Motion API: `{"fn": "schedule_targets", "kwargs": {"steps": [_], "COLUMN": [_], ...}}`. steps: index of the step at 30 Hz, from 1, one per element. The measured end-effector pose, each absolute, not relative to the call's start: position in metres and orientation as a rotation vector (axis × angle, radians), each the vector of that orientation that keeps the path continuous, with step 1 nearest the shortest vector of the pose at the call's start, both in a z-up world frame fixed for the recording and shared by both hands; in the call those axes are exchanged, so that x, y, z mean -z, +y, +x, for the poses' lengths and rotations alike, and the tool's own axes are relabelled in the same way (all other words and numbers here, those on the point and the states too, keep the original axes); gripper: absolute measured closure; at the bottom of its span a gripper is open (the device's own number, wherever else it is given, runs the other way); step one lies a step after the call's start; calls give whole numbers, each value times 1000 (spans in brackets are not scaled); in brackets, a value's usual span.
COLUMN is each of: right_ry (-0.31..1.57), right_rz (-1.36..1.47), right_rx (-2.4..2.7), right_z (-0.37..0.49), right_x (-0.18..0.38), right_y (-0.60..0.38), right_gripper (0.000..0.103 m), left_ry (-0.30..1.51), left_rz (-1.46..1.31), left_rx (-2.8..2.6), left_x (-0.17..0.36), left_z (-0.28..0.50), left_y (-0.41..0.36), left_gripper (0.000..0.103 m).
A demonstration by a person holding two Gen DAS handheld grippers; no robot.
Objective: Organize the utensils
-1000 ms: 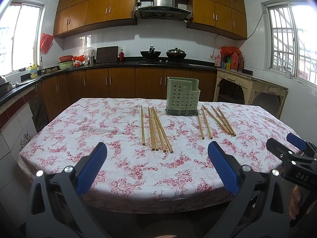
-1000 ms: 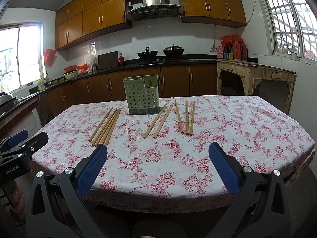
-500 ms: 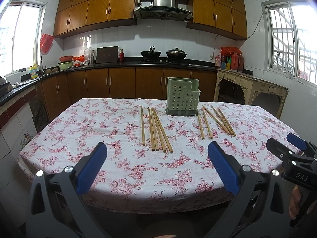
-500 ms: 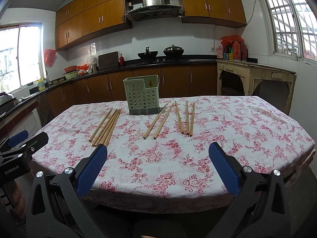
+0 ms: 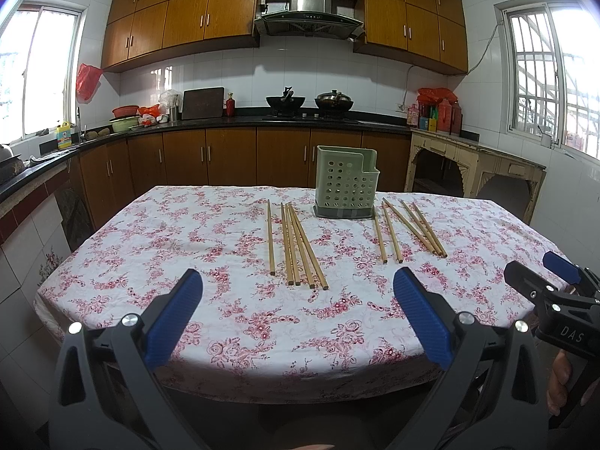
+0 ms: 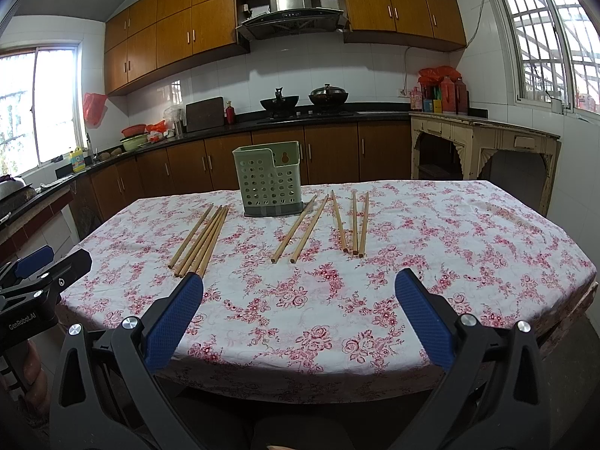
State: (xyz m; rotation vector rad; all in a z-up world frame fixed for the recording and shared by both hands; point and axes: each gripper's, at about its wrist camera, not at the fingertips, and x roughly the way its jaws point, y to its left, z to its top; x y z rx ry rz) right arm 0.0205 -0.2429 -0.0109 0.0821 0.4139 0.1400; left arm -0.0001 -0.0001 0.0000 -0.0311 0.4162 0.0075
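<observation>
Both the left gripper (image 5: 296, 315) and right gripper (image 6: 298, 313) gaped empty before the floral-clothed table's (image 5: 262, 341) near edge; wooden chopsticks (image 5: 296, 243) flanked the perforated green plastic holder (image 5: 347, 187) at twelve o'clock.

Bright daylight pours in from blown-out windows (image 5: 555, 78) on both sides — soft shadows, sharp focus, white tiles gleaming — and fisheye bending darkens the corners.

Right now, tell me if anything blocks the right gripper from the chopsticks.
Nothing visible does. The right gripper, open, faces the chopsticks across bare floral tablecloth; the green utensil holder stands behind them.
</observation>
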Motion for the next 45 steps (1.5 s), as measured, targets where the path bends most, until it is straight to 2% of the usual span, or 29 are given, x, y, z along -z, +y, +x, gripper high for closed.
{"fn": "schedule_targets", "kwargs": {"steps": [45], "right_ry": [431], "right_rz": [90], "right_rx": [-137], "right_z": [27], "right_x": [14], "right_y": [-245], "right_gripper": [2], "left_ry": [432], "left_rz": [-23], "left_rx": [-15], "left_x": [2], "left_z": [4], "left_y": [0], "left_gripper": [4]}}
